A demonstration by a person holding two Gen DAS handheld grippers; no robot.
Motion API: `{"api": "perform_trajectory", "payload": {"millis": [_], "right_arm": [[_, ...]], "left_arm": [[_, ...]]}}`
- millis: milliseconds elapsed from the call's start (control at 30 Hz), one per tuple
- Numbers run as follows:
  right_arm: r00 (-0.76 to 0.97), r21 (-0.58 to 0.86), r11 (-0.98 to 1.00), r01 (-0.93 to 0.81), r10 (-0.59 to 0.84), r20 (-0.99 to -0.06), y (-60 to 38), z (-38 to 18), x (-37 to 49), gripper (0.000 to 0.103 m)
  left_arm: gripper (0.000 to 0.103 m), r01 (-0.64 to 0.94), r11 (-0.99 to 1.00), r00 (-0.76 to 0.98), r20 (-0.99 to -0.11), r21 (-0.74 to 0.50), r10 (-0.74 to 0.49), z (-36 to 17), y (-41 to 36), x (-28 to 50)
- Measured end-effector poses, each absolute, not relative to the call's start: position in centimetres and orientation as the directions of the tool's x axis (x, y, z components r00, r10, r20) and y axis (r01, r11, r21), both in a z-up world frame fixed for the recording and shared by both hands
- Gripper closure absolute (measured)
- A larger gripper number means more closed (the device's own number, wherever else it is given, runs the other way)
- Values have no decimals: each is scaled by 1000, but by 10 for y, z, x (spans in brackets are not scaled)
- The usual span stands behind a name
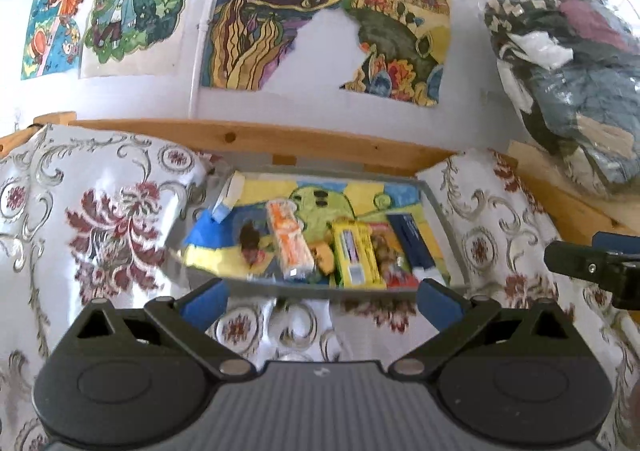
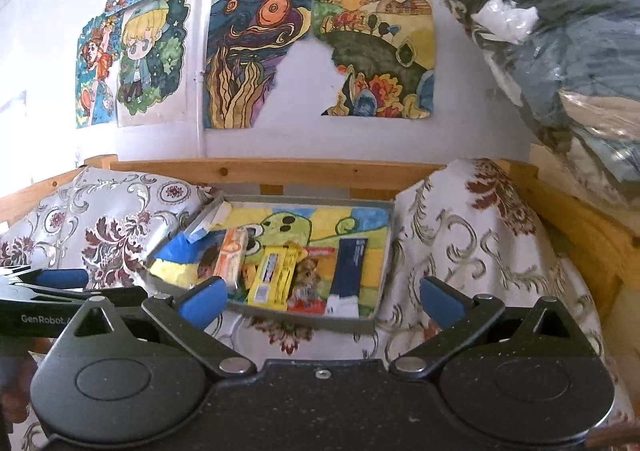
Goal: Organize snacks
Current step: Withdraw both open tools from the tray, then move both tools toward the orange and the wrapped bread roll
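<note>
The snacks lie in a shallow grey tray (image 1: 440,207) whose floor is lined with a painted picture; the tray rests on the floral cloth (image 1: 100,211), tilted, between two raised folds. Contents, left to right: an orange-and-white packet (image 1: 290,241), a yellow packet (image 1: 356,255), a red-edged wrapper (image 2: 312,283) partly hidden, and a dark blue packet (image 1: 410,241). A pale box (image 1: 228,197) leans on the far-left wall. All long packets run near-to-far, roughly in line with the fingers.

The tray lies directly ahead of both grippers, beyond the fingertips, not touching them. The left gripper (image 1: 320,299) has its fingers spread wide and empty; the right gripper (image 2: 320,301) likewise. Judged from both views, the right gripper sits slightly nearer the blue packet, the left nearer the orange one. Behind the tray stands a wooden rail (image 1: 260,139).
</note>
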State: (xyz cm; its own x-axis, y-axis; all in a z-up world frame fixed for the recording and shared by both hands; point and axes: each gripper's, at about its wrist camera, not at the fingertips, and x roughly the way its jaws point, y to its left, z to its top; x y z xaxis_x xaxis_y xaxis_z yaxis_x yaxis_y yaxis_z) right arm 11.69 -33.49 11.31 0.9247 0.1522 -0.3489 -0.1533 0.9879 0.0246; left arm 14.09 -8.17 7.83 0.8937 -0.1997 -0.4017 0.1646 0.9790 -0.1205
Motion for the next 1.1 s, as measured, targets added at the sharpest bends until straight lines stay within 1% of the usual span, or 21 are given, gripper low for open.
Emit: {"api": "perform_trajectory", "payload": {"millis": [133,400,667,833,1100], "right_arm": [[924,34,990,-136,139,-355,-337,103,102,1],[915,16,993,-113,111,-387,-334,77,80,1],[890,-9,992,-125,108,-442,-328,47,70,1],[867,-1,990,-141,123,-483,-323,30,67,1],[818,1,980,-198,166,-551,-307,6,65,1]], "left_arm": [[0,166,977,876,-436,-133,-208,71,-81,130],[0,165,981,843,-502,-100,-193,49,-82,116],[0,175,980,784,-588,-97,-198,22,-77,108],[0,173,982,763,-620,-78,-184,11,-75,104],[0,141,986,722,-672,-87,-162,-4,-69,101]]}}
